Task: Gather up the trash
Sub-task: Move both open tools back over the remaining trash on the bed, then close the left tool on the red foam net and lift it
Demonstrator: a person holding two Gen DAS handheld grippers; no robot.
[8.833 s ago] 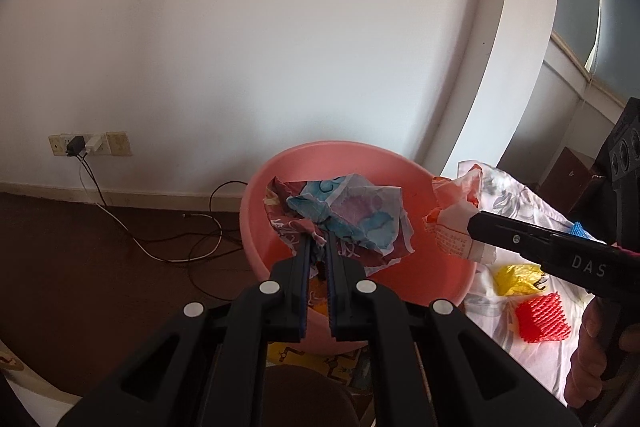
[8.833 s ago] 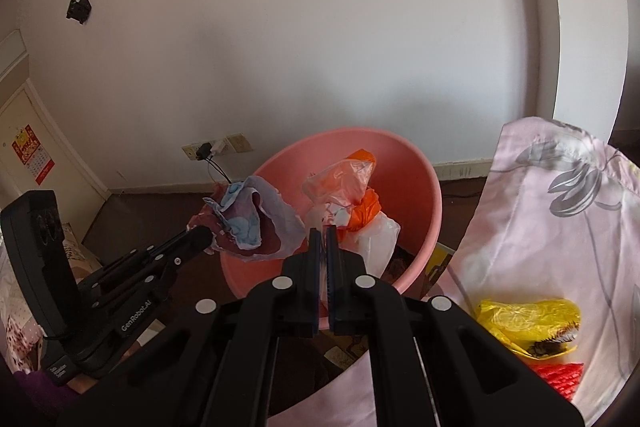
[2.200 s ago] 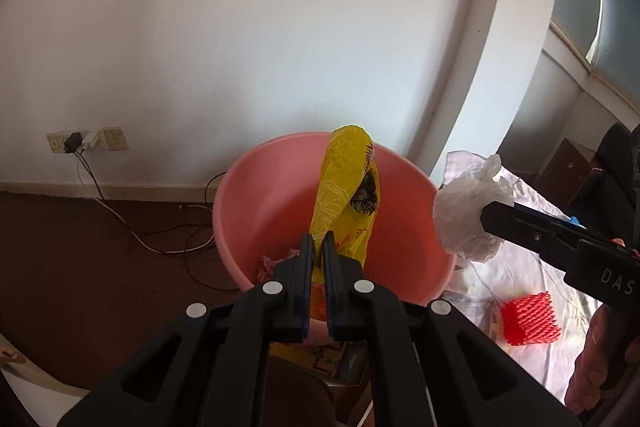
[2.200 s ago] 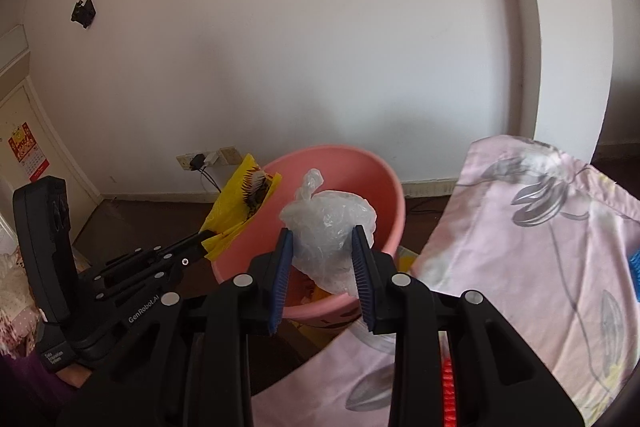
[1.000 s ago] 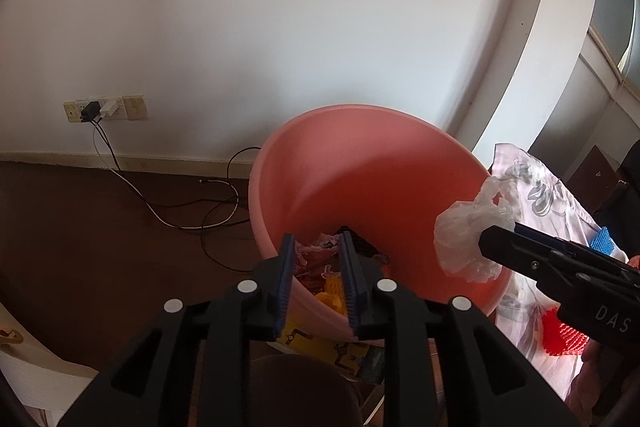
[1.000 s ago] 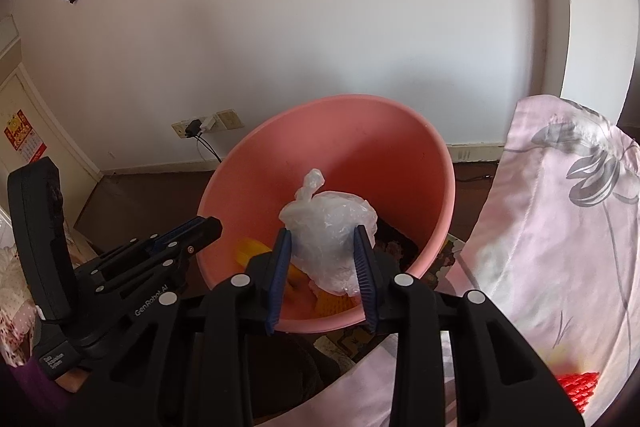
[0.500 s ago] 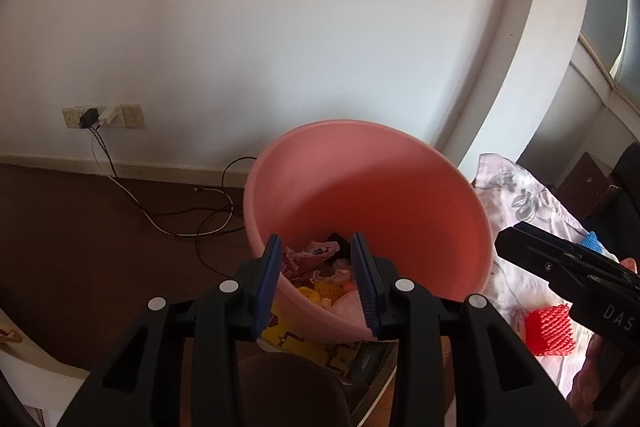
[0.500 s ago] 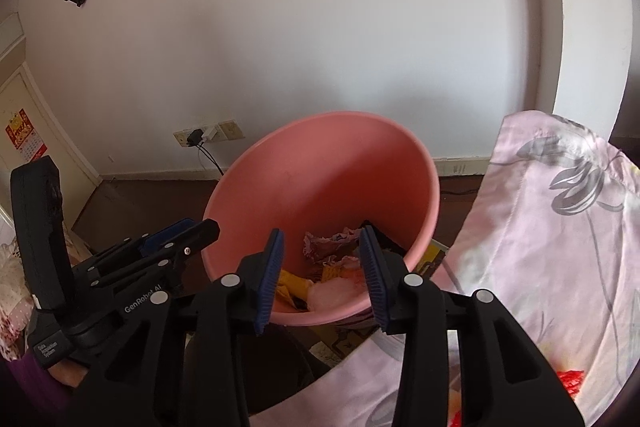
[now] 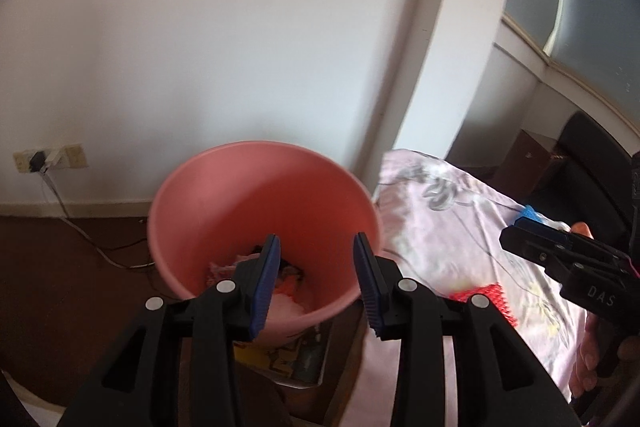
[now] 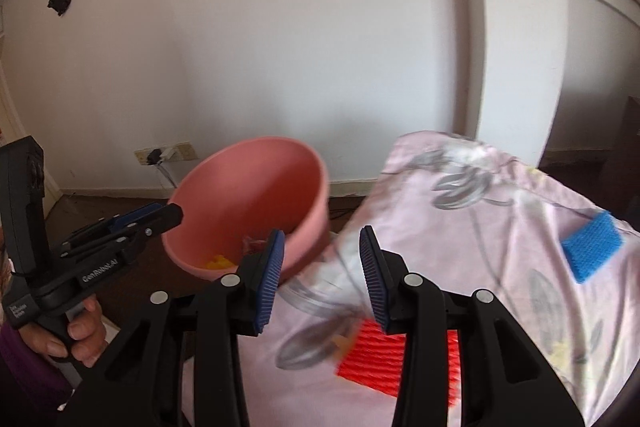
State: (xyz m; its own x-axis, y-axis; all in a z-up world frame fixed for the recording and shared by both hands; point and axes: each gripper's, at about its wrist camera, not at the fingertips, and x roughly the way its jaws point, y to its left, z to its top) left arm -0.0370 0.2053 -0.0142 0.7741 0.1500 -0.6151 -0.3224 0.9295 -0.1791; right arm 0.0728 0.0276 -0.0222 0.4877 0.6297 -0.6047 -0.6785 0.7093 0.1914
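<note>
A pink basin point(image 9: 260, 203) point(image 10: 248, 187) holds crumpled wrappers point(image 9: 236, 263) and a yellow scrap point(image 10: 218, 261). My left gripper point(image 9: 316, 267) point(image 10: 172, 215) hovers in front of the basin's near rim. Its jaws are opening and nothing is between them. My right gripper point(image 10: 322, 259) point(image 9: 516, 231) stands open and empty over the floral sheet point(image 10: 500, 211) point(image 9: 440, 219), to the right of the basin. A red foam net point(image 10: 376, 359) point(image 9: 484, 297) lies on the sheet just below the right fingers. A blue foam net point(image 10: 592, 243) point(image 9: 528, 213) lies farther right.
A wall socket with a plugged cable point(image 9: 48, 159) point(image 10: 164, 155) sits low on the white wall behind the basin. A yellow printed box point(image 9: 288, 351) lies under the basin. Dark furniture point(image 9: 532, 155) stands beyond the sheet. A hand point(image 10: 80, 331) grips the left handle.
The right gripper let the white plastic bag drop into the basin. Both grippers drew back and up from the basin and swung right toward the sheet. The left jaws spread wider.
</note>
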